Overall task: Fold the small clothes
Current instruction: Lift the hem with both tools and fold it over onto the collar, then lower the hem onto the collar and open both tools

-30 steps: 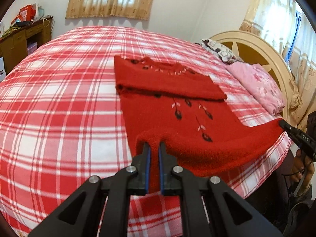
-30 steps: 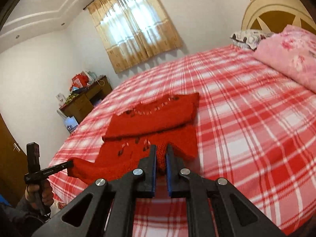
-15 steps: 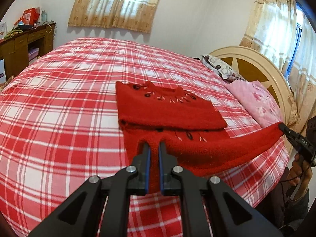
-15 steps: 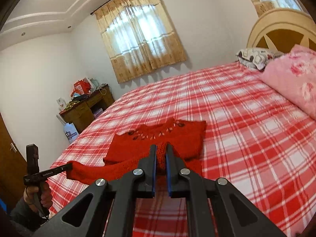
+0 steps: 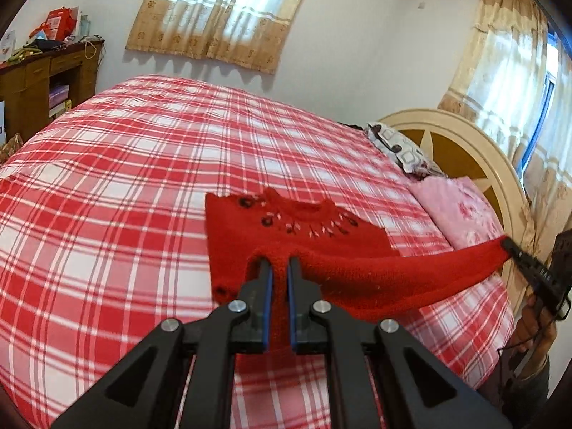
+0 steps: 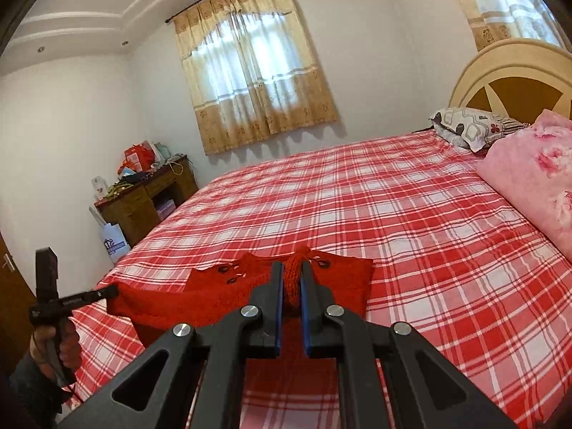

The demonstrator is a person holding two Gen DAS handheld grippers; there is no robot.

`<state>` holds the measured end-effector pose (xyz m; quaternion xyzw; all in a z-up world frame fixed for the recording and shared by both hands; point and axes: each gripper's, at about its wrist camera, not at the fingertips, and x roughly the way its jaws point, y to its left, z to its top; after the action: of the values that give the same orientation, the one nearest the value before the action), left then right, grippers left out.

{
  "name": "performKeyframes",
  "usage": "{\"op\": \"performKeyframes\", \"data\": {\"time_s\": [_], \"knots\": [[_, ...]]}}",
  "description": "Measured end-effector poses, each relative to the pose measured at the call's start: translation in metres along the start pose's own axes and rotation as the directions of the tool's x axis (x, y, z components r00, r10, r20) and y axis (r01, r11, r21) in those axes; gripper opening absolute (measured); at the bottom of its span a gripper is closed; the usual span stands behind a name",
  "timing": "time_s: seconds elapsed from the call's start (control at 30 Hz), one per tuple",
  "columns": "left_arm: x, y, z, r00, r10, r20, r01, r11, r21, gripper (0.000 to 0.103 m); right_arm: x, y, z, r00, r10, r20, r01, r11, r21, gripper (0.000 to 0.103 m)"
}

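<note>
A small red knit sweater (image 5: 296, 236) with dark flower and leaf embroidery at the neck lies on the red-and-white plaid bed (image 5: 107, 186). Its upper part lies flat; its bottom hem is lifted off the bed and stretched between my two grippers. My left gripper (image 5: 280, 268) is shut on one hem corner. My right gripper (image 6: 291, 271) is shut on the other corner of the sweater (image 6: 214, 293). The right gripper shows at the right edge of the left wrist view (image 5: 507, 245), and the left gripper at the left of the right wrist view (image 6: 112, 291).
A pink floral quilt (image 5: 464, 211) and a patterned pillow (image 5: 400, 146) lie by the cream headboard (image 5: 475, 150). A wooden desk (image 5: 43, 82) with clutter stands by the far wall. Curtained windows (image 5: 221, 14) are behind the bed.
Both grippers have lifted the hem higher and carried it forward over the sweater's body toward the neck. The embroidered lower front is now hidden under the raised hem.
</note>
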<state>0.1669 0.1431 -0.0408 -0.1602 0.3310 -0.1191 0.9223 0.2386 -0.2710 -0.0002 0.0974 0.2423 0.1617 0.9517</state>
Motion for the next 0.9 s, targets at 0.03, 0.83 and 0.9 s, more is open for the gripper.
{"op": "performKeyframes", "data": {"time_s": [0.03, 0.83, 0.9], "knots": [[0.002, 0.002, 0.004, 1.0, -0.001, 0.003, 0.001, 1.0, -0.008, 0.008, 0.005, -0.002, 0.001, 1.0, -0.003, -0.007, 0.003, 1.0, 0.001, 0.007], [0.159, 0.045, 0.021, 0.976, 0.113, -0.186, -0.112, 0.994, 0.013, 0.014, 0.223, -0.071, -0.013, 0.938, -0.145, -0.314, 0.164, 0.986, 0.035, 0.015], [0.161, 0.047, 0.025, 0.974, 0.156, -0.164, -0.155, 0.988, 0.019, 0.018, 0.219, -0.065, -0.012, 0.941, -0.148, -0.304, 0.162, 0.987, 0.021, 0.036]]}}
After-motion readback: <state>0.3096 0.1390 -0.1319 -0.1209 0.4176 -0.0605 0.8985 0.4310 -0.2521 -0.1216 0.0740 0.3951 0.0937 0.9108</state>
